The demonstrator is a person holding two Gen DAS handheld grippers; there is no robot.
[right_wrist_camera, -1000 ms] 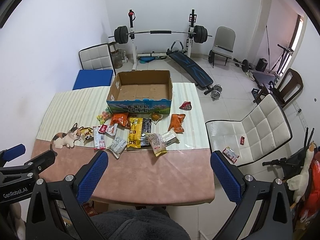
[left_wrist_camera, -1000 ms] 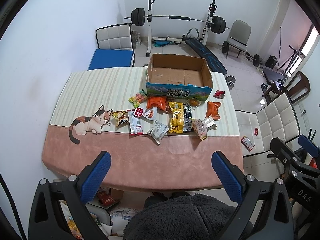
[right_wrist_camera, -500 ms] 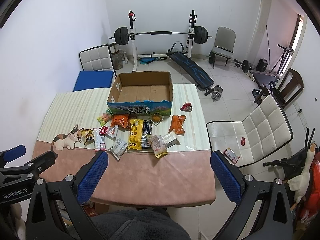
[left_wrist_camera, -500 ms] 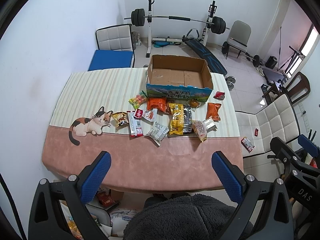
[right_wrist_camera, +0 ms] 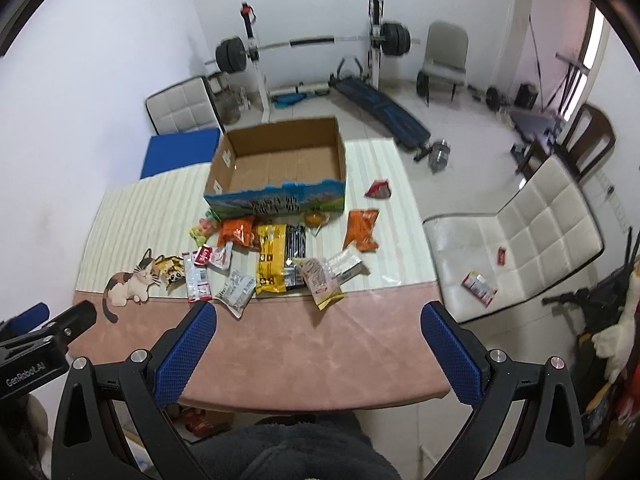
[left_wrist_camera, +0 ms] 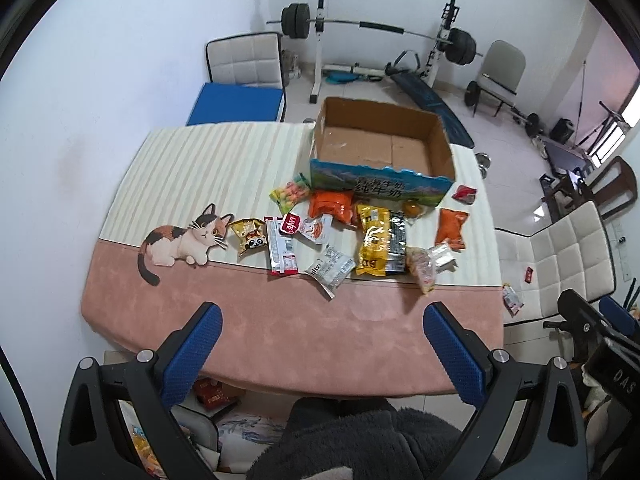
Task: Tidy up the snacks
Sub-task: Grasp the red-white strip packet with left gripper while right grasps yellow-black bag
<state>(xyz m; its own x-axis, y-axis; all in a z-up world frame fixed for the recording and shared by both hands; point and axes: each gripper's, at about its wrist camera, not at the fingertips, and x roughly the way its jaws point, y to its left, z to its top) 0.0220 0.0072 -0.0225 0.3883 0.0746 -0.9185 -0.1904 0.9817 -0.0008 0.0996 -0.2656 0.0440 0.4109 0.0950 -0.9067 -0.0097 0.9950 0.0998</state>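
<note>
Left wrist view: the left gripper (left_wrist_camera: 322, 344) hangs over the near pink edge of the table (left_wrist_camera: 280, 328), its blue fingers (left_wrist_camera: 192, 354) spread wide with nothing between them. The open box (left_wrist_camera: 380, 156) stands at the far side on the striped part of the cloth, empty inside. The snacks lie in a loose row just in front of it: a yellow pack (left_wrist_camera: 374, 240), an orange pack (left_wrist_camera: 331, 206), a second orange pack (left_wrist_camera: 452, 229) off to the right, a red-and-white stick pack (left_wrist_camera: 282, 252) near the printed cat (left_wrist_camera: 182, 240), and a small red pack (left_wrist_camera: 465, 193) by the box's right corner. Only this view shows clutter under the table's near left corner, and the right gripper's frame at the right edge

Right wrist view: the right gripper (right_wrist_camera: 318, 346) is likewise spread wide and holds nothing, above the near edge of the table (right_wrist_camera: 320, 360). The box (right_wrist_camera: 280, 168) and yellow pack (right_wrist_camera: 271, 258) sit left of centre. Only here does a white chair (right_wrist_camera: 520, 240) show in full, with two small packs on its seat, and the left gripper's body at the left edge

Against a second ago, the snacks and box lie as they did. The right view has tilted and drawn a little nearer the table; the left view has barely shifted
</note>
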